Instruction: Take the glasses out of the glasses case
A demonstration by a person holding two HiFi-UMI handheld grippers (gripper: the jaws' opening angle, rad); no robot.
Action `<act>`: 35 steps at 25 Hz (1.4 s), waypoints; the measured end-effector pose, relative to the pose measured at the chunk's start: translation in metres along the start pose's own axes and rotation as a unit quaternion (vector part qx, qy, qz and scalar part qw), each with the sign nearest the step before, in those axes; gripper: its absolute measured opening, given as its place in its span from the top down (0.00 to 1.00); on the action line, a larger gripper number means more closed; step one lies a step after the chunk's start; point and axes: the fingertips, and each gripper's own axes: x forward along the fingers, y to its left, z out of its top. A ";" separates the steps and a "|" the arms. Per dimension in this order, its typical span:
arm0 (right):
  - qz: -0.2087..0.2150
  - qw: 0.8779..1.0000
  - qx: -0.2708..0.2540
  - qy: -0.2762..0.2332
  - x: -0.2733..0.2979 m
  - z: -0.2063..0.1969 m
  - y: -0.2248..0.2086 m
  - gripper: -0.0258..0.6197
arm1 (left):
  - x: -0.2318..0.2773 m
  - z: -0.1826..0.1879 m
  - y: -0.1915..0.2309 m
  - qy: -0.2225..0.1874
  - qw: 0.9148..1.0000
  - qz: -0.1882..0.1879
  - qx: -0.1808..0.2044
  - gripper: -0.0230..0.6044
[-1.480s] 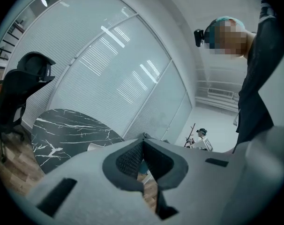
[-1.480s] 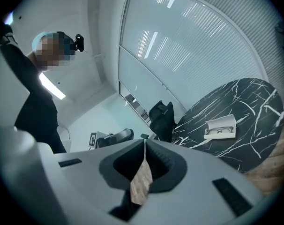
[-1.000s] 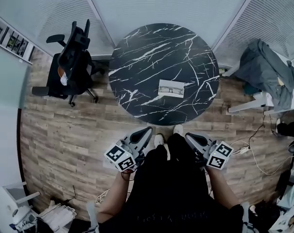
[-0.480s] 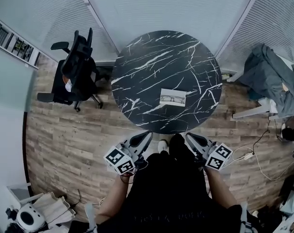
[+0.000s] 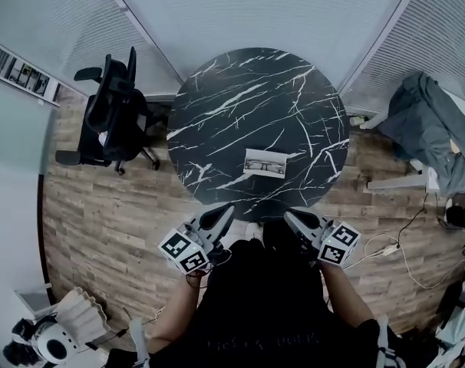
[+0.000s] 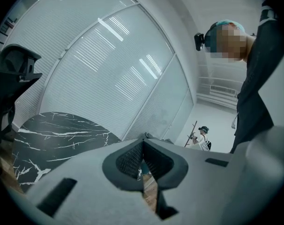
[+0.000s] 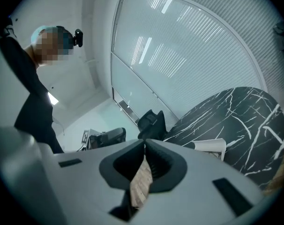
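Open glasses case [image 5: 250, 158] on the table [image 5: 217, 106] — glasses [image 5: 266, 167] lying inside.

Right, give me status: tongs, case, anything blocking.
Left tongs shut, empty; right tongs shut, empty. Both short of the table. Case open on it, glasses inside. Nothing in the way.

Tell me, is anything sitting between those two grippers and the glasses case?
No. In the head view, only bare black marble table separates the left gripper and right gripper from the open glasses case.
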 end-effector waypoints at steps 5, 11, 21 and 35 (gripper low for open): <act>0.012 1.000 0.000 0.022 0.005 0.019 -0.036 0.91 | 0.030 0.006 0.006 0.000 1.000 0.018 -0.004 0.93; 0.032 0.997 -0.024 0.059 0.020 0.032 -0.068 0.91 | 0.050 0.003 0.016 -0.003 0.999 0.047 -0.009 0.93; 0.009 0.984 -0.090 0.152 0.057 0.019 -0.102 0.91 | 0.054 0.009 0.039 -0.006 0.997 0.072 -0.018 0.93; -0.036 0.933 -0.199 0.297 0.097 -0.035 -0.148 0.91 | 0.046 -0.003 0.067 0.011 0.998 0.056 -0.032 0.93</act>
